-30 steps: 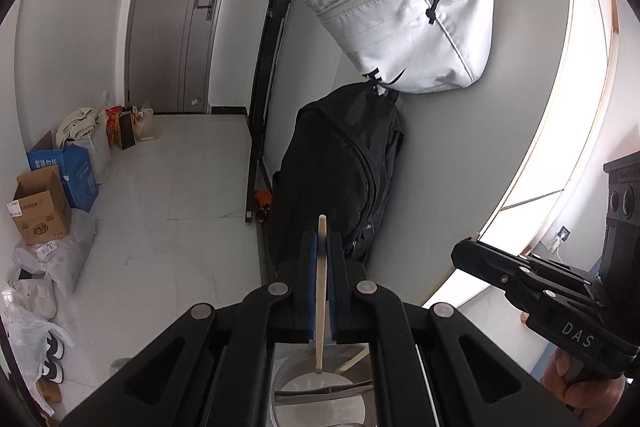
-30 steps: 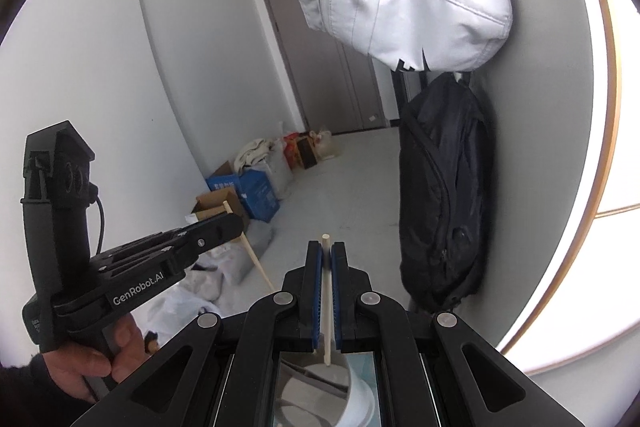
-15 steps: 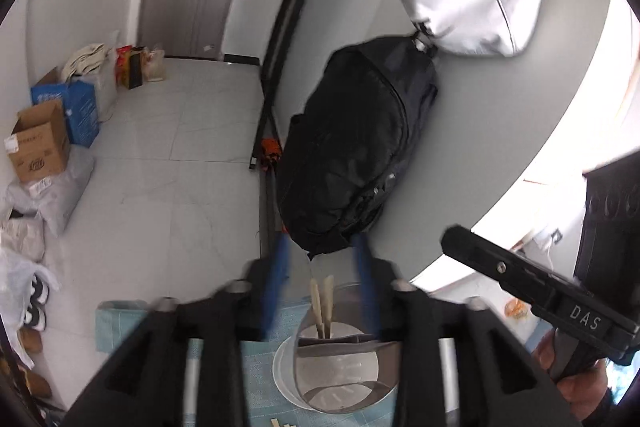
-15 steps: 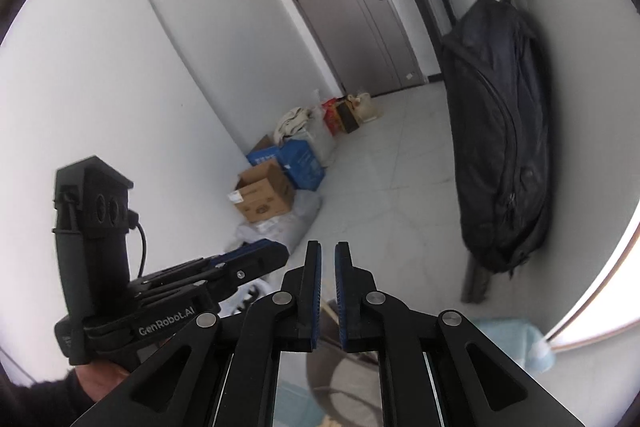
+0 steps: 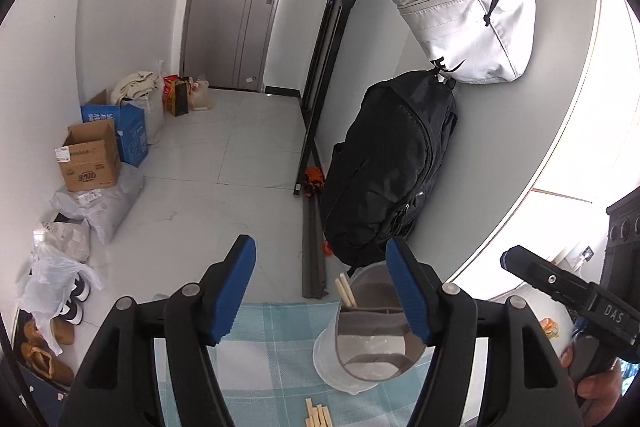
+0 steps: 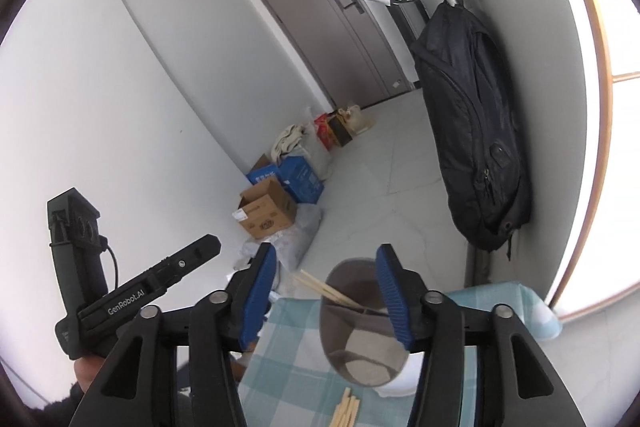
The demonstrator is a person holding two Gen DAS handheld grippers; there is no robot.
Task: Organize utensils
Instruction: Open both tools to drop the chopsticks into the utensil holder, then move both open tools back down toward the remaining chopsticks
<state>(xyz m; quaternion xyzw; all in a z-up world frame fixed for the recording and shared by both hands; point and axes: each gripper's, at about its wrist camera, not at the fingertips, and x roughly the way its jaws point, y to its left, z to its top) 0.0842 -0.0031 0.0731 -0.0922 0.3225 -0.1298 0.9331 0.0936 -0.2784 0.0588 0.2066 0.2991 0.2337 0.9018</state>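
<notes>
Chopsticks [image 5: 345,290] lean together in the divided metal utensil holder [image 5: 376,343], which stands on the blue checked cloth [image 5: 276,347] covering your desk, and more chopsticks [image 6: 347,411] lie flat on the cloth just in front of it. Your left gripper [image 5: 320,287] has just been opening and its blue pads stand spread with nothing pinched between them. Your right gripper [image 6: 326,285] has likewise just been opening and is spread and empty, the holder showing between its jaws.

holder [image 5: 374,343]: on my table [image 5: 276,343], far side
chopsticks [image 5: 345,290]: two in holder
loose chopsticks [image 5: 318,414]: before holder
</notes>
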